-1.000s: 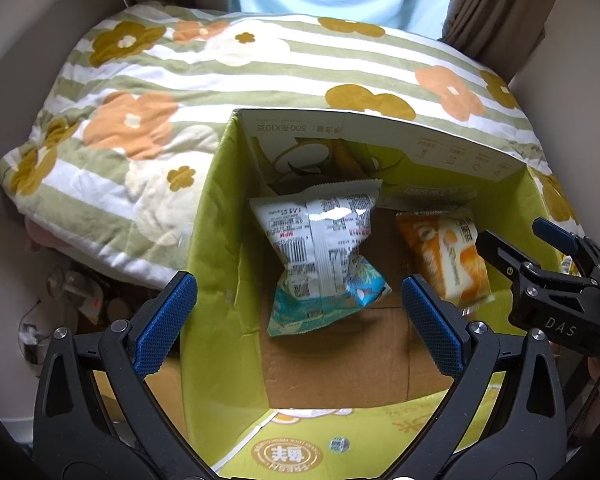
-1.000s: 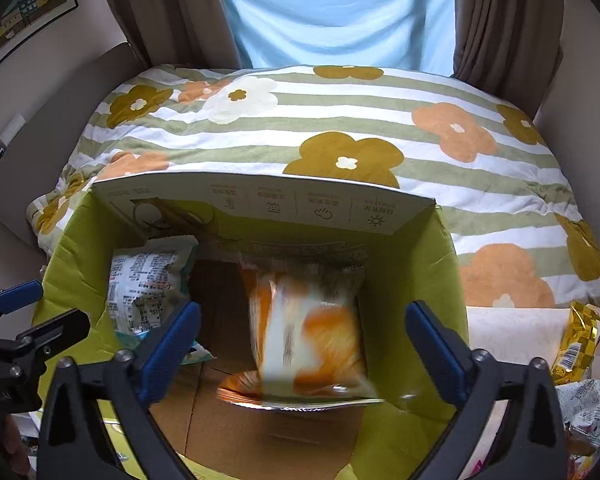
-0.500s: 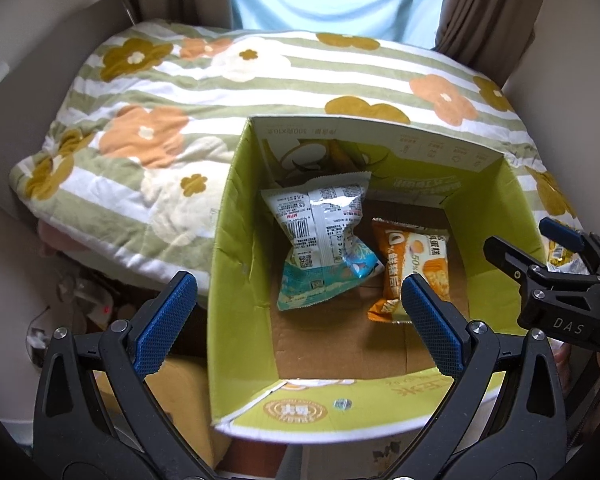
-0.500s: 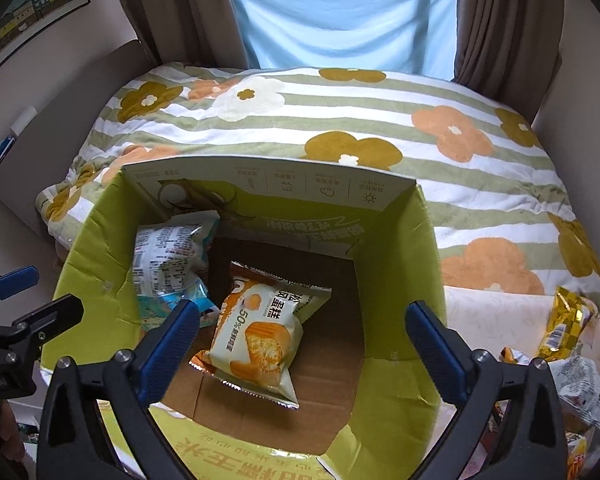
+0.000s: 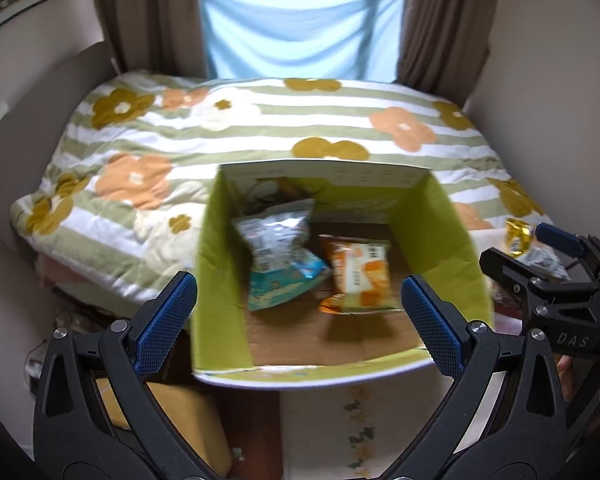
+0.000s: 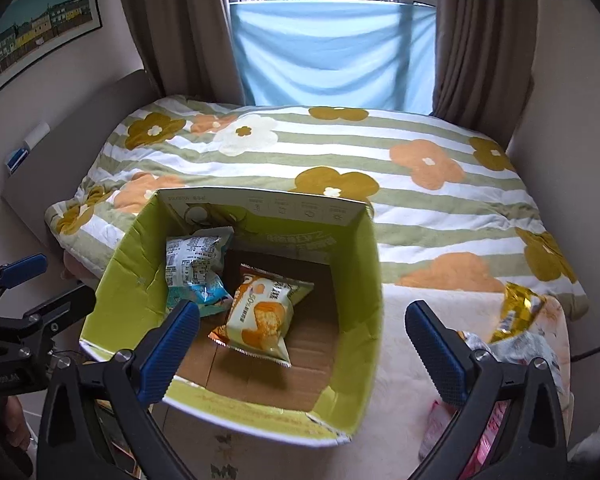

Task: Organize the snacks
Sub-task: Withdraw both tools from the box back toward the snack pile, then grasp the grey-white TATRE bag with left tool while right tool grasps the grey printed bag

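Both tools stand with jaws spread wide and nothing between them: my left gripper [image 5: 299,304] at the bottom of its view, my right gripper [image 6: 302,344] likewise.

The green carton [image 6: 360,264] sits at frame centre in both views, top flaps open. Two packets lie on its cardboard floor: an orange pastry packet [image 6: 260,314] flat near the middle, and a silver-and-blue bag [image 6: 196,268] leaning in the upper-left corner of the carton. They touch at one edge.

Remaining snacks lie outside, at the lower right of the right wrist view: a gold wrapper [image 6: 518,312], a grey packet [image 6: 512,344] just beneath it and a pink packet [image 6: 480,432], partly hidden by the finger.

I judge these as light, air-filled film packets: slippery, crushable, contents likely fragile. I would take hold at a crimped end seal, not across the belly.

Against the frame one second ago, the orange packet has come to rest flat, and both cameras have drawn back and up from the carton.
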The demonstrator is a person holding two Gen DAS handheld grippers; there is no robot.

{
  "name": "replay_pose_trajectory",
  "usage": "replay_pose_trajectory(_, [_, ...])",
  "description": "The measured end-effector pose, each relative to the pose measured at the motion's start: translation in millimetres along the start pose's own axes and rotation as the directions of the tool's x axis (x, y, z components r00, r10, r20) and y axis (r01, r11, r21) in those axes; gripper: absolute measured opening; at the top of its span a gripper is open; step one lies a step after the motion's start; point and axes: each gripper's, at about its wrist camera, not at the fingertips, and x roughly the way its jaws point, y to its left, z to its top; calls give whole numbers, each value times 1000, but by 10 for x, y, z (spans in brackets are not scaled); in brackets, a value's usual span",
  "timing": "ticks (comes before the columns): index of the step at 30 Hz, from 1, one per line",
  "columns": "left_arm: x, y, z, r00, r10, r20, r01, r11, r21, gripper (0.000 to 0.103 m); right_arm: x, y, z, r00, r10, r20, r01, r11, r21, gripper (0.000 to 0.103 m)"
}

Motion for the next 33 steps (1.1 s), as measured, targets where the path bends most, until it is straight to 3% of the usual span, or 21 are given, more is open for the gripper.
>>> replay_pose_trajectory(11, [-29,-1033,-146,988,-149,-42,153,980,123,101,-645,-702,-398,993,-110,38,105,988,114,102])
replay_pose_trajectory(19, [111,-1852,-165,983,-170,-76,179,975,134,101,-903,-1537,-663,987,-157,33,149,974,171,102])
replay_pose_trajectory(28, [562,-2636,-229,982,-153,-114,164,981,99,101,-806,-2420,-848,993,-117,4,115,984,137,102])
replay_pose_trajectory(33, [904,-3043,-340,973,-137,-184,170,968,183,101,-605,-2705,-937,998,-57,-34,61,993,102,102])
